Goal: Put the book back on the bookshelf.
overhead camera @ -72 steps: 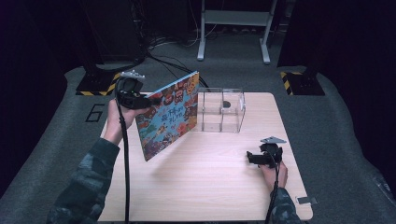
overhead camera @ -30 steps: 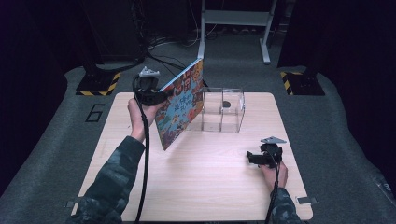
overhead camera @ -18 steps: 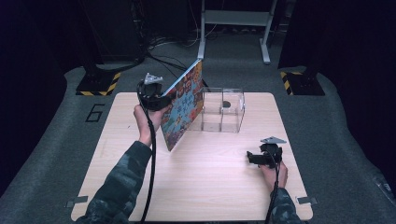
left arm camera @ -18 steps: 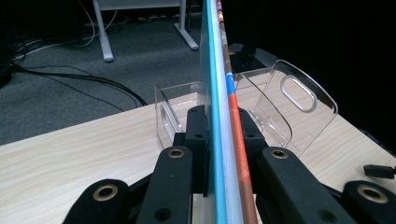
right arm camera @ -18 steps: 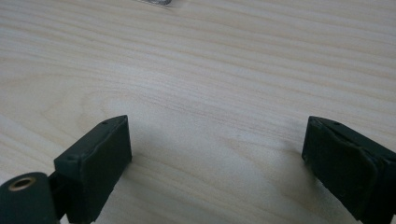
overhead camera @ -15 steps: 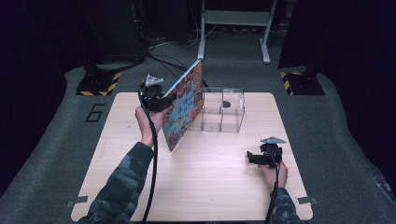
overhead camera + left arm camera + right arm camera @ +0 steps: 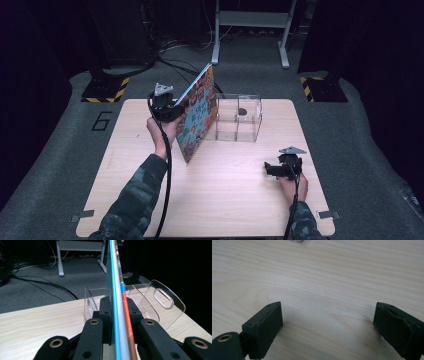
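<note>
thin glossy picture book (image 7: 199, 117) clamped edge-on, clear acrylic rack (image 7: 239, 118), pale woodgrain table (image 7: 230, 200)

The high view looks forward and down from above the person's near side, taking in the whole table (image 7: 235, 200) and the floor beyond. The left gripper view sits very close, facing far along a book's (image 7: 117, 302) edge toward the clear rack (image 7: 160, 305), which the high view shares. The right gripper view hangs just above bare tabletop, facing down.
</note>
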`<action>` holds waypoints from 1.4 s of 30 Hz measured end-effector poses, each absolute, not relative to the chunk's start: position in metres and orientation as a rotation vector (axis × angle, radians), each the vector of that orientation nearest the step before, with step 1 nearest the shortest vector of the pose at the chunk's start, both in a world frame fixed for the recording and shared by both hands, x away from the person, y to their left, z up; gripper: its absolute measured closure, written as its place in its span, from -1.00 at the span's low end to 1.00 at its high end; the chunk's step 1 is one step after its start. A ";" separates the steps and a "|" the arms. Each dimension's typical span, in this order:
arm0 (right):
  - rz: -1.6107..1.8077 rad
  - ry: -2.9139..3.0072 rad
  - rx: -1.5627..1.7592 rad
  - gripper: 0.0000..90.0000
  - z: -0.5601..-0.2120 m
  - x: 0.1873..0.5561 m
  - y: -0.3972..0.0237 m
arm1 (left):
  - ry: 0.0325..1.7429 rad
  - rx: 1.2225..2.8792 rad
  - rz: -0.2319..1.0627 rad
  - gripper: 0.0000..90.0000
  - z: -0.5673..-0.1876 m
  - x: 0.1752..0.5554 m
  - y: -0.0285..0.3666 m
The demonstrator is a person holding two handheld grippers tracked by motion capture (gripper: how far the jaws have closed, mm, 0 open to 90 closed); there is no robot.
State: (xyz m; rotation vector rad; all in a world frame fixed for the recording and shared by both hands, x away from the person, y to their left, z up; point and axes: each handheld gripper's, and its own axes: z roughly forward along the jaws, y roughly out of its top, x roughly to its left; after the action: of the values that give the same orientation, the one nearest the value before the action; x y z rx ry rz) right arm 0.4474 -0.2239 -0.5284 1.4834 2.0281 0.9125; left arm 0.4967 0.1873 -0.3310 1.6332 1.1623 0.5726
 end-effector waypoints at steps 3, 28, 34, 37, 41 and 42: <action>0.913 2.028 1.484 -0.81 -0.528 0.447 -0.224 | 1.164 1.616 0.569 0.76 -0.336 0.497 0.186; 0.919 2.035 1.480 -0.80 -0.528 0.447 -0.224 | 1.107 1.627 0.519 0.21 -0.329 0.481 0.204; 0.914 2.026 1.483 -0.80 -0.528 0.447 -0.224 | 1.035 1.732 0.552 -0.17 -0.323 0.466 0.208; 0.913 2.026 1.484 -0.80 -0.528 0.447 -0.224 | 1.023 1.773 0.569 -0.40 -0.322 0.456 0.211; 0.914 2.023 1.490 -0.80 -0.528 0.447 -0.223 | 1.008 1.828 0.590 -0.62 -0.324 0.444 0.218; 0.914 2.024 1.490 -0.80 -0.528 0.447 -0.223 | 1.004 1.836 0.597 -0.66 -0.325 0.440 0.221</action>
State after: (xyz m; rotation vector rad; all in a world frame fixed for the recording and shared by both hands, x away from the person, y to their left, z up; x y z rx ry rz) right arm 0.4471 -0.2231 -0.5285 1.4904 2.0238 0.9138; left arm 0.4401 0.2214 -0.3250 1.8360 1.0042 0.5966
